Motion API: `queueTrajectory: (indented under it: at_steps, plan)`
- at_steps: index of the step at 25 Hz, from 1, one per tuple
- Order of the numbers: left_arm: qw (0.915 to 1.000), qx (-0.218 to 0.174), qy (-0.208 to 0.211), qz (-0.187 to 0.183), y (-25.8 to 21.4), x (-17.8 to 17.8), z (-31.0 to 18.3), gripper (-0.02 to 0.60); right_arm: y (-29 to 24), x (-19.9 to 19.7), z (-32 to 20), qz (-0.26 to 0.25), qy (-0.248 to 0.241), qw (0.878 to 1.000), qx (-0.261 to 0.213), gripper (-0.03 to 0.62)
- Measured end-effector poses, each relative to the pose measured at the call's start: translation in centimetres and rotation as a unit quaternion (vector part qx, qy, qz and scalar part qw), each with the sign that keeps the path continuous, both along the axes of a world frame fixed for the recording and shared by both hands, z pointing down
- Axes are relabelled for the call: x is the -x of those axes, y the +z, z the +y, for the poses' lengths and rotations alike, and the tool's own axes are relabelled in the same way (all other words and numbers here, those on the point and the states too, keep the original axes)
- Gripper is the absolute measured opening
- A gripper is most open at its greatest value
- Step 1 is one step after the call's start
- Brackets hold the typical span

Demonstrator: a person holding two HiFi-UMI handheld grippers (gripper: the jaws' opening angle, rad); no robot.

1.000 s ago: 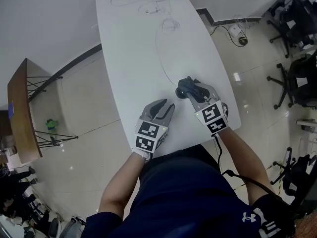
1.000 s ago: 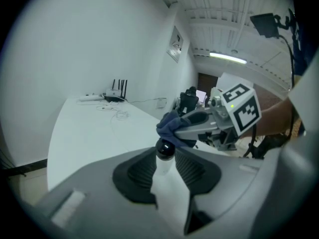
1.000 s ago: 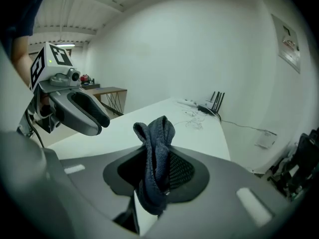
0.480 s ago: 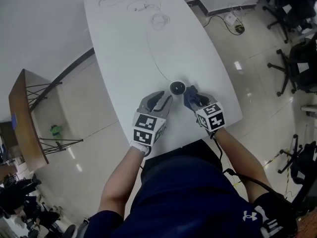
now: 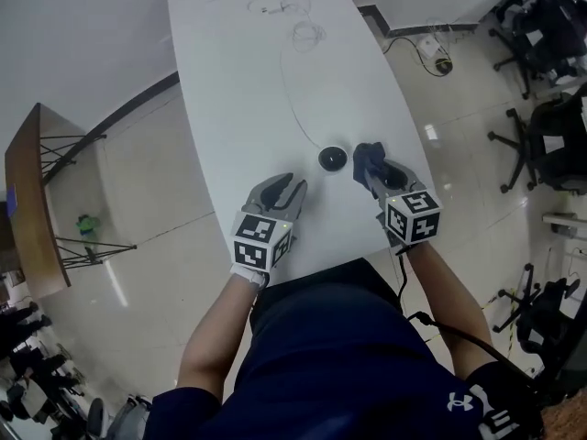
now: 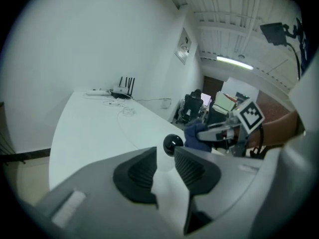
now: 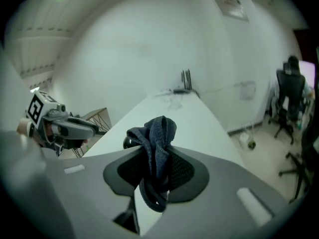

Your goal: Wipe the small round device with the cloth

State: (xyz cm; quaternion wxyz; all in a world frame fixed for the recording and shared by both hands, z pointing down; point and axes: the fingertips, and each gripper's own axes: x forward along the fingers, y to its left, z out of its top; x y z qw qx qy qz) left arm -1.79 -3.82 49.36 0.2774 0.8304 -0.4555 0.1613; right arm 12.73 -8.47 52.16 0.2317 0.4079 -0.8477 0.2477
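Observation:
The small round black device (image 5: 331,159) sits on the white table (image 5: 248,90), bare on top, with a thin white cable (image 5: 292,99) running away from it. My right gripper (image 5: 373,170) is just right of it, shut on a bunched dark blue cloth (image 5: 369,155) that sticks up past the pads (image 7: 158,131). Behind that cloth the device (image 7: 128,143) shows only partly. My left gripper (image 5: 293,189) lies lower left of the device (image 6: 173,143), a short way off. Its jaws have just been closing a little; a narrow gap remains and nothing is between them (image 6: 165,157).
A router (image 6: 122,89) and coiled white cables (image 5: 307,35) lie at the table's far end. The near table edge runs just behind both grippers. Office chairs (image 5: 550,145) stand on the floor to the right, and a wooden side table (image 5: 32,209) to the left.
The right gripper has swung the cloth off the device to its right, rolling as it went, so the device now lies uncovered. The left gripper has hardly moved.

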Motion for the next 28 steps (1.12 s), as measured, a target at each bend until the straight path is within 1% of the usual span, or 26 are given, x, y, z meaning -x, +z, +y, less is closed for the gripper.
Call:
queueTrajectory:
  at_steps: [1, 2, 4, 7, 8, 12, 14, 15, 16, 17, 20, 23, 26, 28]
  plan:
    - [1.0, 0.0, -0.007, 0.004, 0.1, 0.4, 0.2, 0.11, -1.9, 0.5, -0.4, 0.012, -0.018, 0.999, -0.05, 0.103]
    - [0.9999, 0.0, -0.012, 0.008, 0.2, 0.8, 0.3, 0.109, -3.3, 1.4, -0.6, 0.029, -0.04, 0.994, -0.092, 0.103]
    - [0.9997, 0.0, -0.019, 0.013, 0.1, 1.4, 0.8, 0.107, -4.5, 3.4, -0.8, 0.074, -0.083, 0.982, -0.15, 0.103]
    - [0.9996, -0.001, -0.024, 0.015, -0.1, 1.9, 1.4, 0.107, -4.3, 5.4, -0.8, 0.165, -0.122, 0.959, -0.196, 0.103]
    - [0.9996, -0.001, -0.026, 0.015, -0.1, 2.1, 1.7, 0.106, -4.1, 5.8, -0.4, 0.187, -0.134, 0.951, -0.208, 0.103]
    - [0.9993, 0.006, -0.034, 0.012, 0.0, 2.9, 2.6, 0.106, -2.2, 7.7, 2.8, 0.229, -0.195, 0.921, -0.249, 0.103]
    - [0.9993, 0.012, -0.035, 0.01, 0.2, 2.9, 3.1, 0.104, -0.8, 8.2, 4.2, 0.248, -0.218, 0.906, -0.266, 0.103]
    - [0.9993, 0.014, -0.034, 0.008, 0.3, 2.9, 3.3, 0.104, -0.1, 8.4, 4.7, 0.256, -0.226, 0.9, -0.27, 0.103]
    - [0.9993, 0.017, -0.034, 0.006, 0.3, 2.9, 3.5, 0.104, 0.9, 8.6, 5.2, 0.261, -0.233, 0.898, -0.267, 0.103]
    - [0.9993, 0.019, -0.033, 0.005, 0.4, 2.8, 3.7, 0.104, 2.0, 8.8, 5.7, 0.263, -0.239, 0.899, -0.256, 0.103]
    - [0.9991, 0.026, -0.033, 0.005, 0.6, 2.8, 4.0, 0.104, 5.1, 9.2, 6.4, 0.263, -0.241, 0.91, -0.21, 0.103]
    - [0.9989, 0.029, -0.037, 0.008, 0.7, 2.7, 3.9, 0.104, 7.0, 9.5, 6.2, 0.273, -0.242, 0.912, -0.187, 0.103]
    - [0.9989, 0.028, -0.036, 0.012, 0.9, 2.6, 3.8, 0.104, 7.5, 9.6, 6.2, 0.277, -0.253, 0.911, -0.17, 0.103]
    - [0.9989, 0.026, -0.035, 0.017, 1.0, 2.5, 3.6, 0.104, 6.3, 9.3, 6.5, 0.263, -0.26, 0.915, -0.164, 0.103]
